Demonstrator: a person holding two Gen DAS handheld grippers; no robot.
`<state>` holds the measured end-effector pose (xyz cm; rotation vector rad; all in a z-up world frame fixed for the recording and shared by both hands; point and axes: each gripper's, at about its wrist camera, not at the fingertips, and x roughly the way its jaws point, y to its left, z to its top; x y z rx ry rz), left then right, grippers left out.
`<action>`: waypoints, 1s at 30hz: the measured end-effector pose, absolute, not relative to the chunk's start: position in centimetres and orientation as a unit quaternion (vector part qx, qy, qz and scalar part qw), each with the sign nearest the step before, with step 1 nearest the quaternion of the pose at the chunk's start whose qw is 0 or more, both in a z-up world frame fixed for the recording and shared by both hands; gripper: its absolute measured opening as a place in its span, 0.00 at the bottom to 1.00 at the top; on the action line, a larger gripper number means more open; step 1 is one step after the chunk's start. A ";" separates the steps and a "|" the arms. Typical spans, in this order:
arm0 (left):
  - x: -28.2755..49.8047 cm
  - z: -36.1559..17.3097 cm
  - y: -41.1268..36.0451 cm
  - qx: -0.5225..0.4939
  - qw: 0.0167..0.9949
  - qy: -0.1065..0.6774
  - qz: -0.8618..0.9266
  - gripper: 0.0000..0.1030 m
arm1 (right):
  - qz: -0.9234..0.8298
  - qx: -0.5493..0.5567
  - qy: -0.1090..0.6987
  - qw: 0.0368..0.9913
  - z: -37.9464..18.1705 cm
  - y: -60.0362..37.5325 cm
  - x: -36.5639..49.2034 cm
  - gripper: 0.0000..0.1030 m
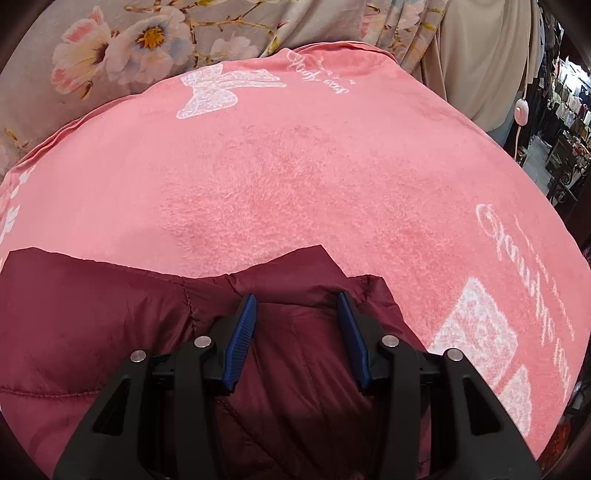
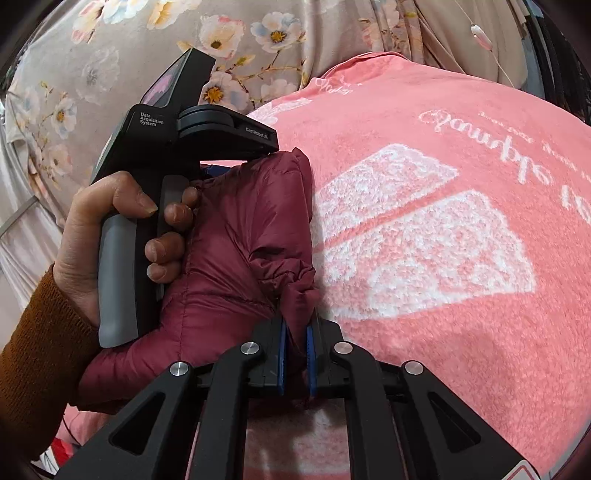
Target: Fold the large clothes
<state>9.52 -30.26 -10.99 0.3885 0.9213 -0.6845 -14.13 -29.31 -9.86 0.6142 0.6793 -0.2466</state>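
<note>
A maroon quilted puffer jacket lies on a pink fleece blanket. In the left wrist view my left gripper is open, its blue pads apart over the jacket's top edge. In the right wrist view my right gripper is shut on a bunched fold of the jacket. The left gripper's body, held by a hand, sits just left of the jacket in that view, its fingers hidden behind the fabric.
The pink blanket has white printed lettering and patches. A grey floral sheet lies beyond it. A beige curtain and a pink cord switch hang at the right, beside dark shop racks.
</note>
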 end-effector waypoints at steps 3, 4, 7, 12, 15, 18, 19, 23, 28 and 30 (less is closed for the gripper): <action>9.5 -11.3 -30.3 0.184 0.826 0.426 -0.320 0.43 | -0.118 0.294 0.327 0.891 -10.1 -29.4 -14.0 0.07; 9.5 -11.4 -30.3 0.184 0.827 0.424 -0.319 0.43 | -0.119 0.293 0.326 0.891 -10.1 -29.4 -14.0 0.07; 9.5 -11.6 -30.5 0.183 0.831 0.419 -0.317 0.43 | -0.121 0.290 0.325 0.892 -10.2 -29.3 -13.9 0.07; 9.4 -11.8 -30.5 0.184 0.836 0.411 -0.313 0.43 | -0.124 0.285 0.322 0.894 -10.2 -29.2 -13.9 0.07; 9.3 -12.0 -30.6 0.186 0.839 0.407 -0.310 0.43 | -0.124 0.284 0.322 0.894 -10.3 -29.2 -13.8 0.07; 9.2 -12.1 -30.7 0.188 0.842 0.401 -0.307 0.43 | -0.126 0.281 0.320 0.896 -10.4 -28.9 -13.7 0.07; 9.2 -12.1 -30.7 0.189 0.843 0.400 -0.306 0.43 | -0.127 0.280 0.319 0.897 -10.4 -28.9 -13.7 0.07; 9.2 -12.1 -30.8 0.190 0.846 0.395 -0.303 0.44 | -0.128 0.271 0.316 0.900 -10.4 -28.7 -13.6 0.07; 9.4 -10.8 -29.6 0.159 0.847 0.400 -0.312 0.44 | -0.107 0.281 0.322 0.898 -10.0 -29.7 -13.8 0.20; 9.0 -9.0 -27.5 0.119 0.851 0.405 -0.313 0.44 | -0.112 0.286 0.329 0.893 -9.1 -30.7 -14.4 0.34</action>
